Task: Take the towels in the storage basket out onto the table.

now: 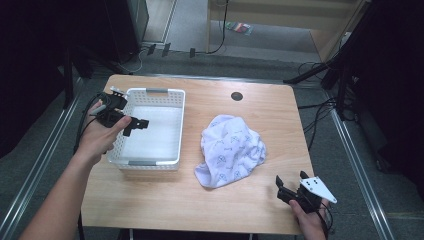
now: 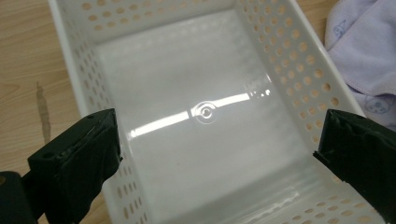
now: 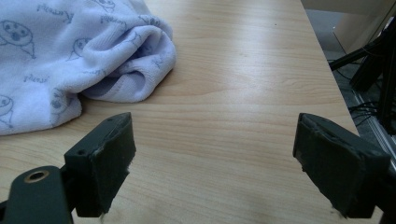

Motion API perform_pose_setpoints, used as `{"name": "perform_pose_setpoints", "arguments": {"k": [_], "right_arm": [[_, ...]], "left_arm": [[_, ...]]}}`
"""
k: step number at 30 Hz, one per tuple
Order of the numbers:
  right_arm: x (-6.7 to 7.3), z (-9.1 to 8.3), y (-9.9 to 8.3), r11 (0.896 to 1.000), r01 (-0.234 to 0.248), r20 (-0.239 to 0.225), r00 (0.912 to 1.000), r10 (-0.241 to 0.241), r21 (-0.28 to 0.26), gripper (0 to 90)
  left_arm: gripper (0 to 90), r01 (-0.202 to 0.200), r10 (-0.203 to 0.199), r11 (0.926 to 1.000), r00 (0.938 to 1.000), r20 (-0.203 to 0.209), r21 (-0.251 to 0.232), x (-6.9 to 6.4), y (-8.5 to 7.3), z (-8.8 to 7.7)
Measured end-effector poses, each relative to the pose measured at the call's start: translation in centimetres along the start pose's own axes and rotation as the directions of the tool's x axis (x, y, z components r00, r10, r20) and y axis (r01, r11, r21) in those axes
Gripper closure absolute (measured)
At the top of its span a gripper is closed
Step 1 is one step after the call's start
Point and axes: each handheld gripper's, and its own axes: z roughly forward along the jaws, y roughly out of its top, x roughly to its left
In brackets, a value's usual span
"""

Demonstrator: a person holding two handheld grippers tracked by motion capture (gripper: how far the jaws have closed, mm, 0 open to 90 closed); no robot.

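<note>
A crumpled pale lilac cloth [image 1: 231, 149] with small printed figures lies on the wooden table, right of centre; its folds also lie at the upper left of the right gripper view [image 3: 70, 56]. A white perforated basket [image 1: 172, 107] stands at the table's left, nothing inside it. My left gripper [image 1: 134, 124] hovers over the basket's left wall, jaws wide open above the glossy basket floor [image 2: 205, 140]. My right gripper [image 1: 292, 181] sits near the table's front right corner, open, a little short of the cloth.
A dark round grommet [image 1: 236, 96] is set in the table near the far edge. Bare wood [image 3: 243, 93] stretches right of the cloth to the table's right edge. Beyond the table are cables, stand legs and a metal floor rail.
</note>
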Motion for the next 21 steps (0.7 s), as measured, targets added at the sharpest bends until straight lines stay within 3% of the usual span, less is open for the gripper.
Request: {"name": "perform_pose_setpoints", "arguments": {"k": [3, 11, 21], "right_arm": [[0.0, 0.0, 0.0, 1.000, 0.000, 0.002, 1.0000, 0.000, 0.001, 13.2], [0.0, 0.0, 0.0, 1.000, -0.001, 0.001, 1.0000, 0.001, 0.000, 13.2], [0.0, 0.0, 0.0, 1.000, 0.000, 0.002, 1.0000, 0.000, 0.002, 13.2]], "left_arm": [[0.0, 0.022, -0.022, 0.9995, 0.9997, 0.011, -0.024, 0.8, -0.6, -0.6], [0.0, 0.042, -0.044, 0.9979, 0.9986, -0.032, -0.050, 2.5, -2.8, -1.8], [0.0, 0.072, -0.076, 0.9931, 0.9961, -0.043, -0.092, 4.8, -6.7, -2.5]]}}
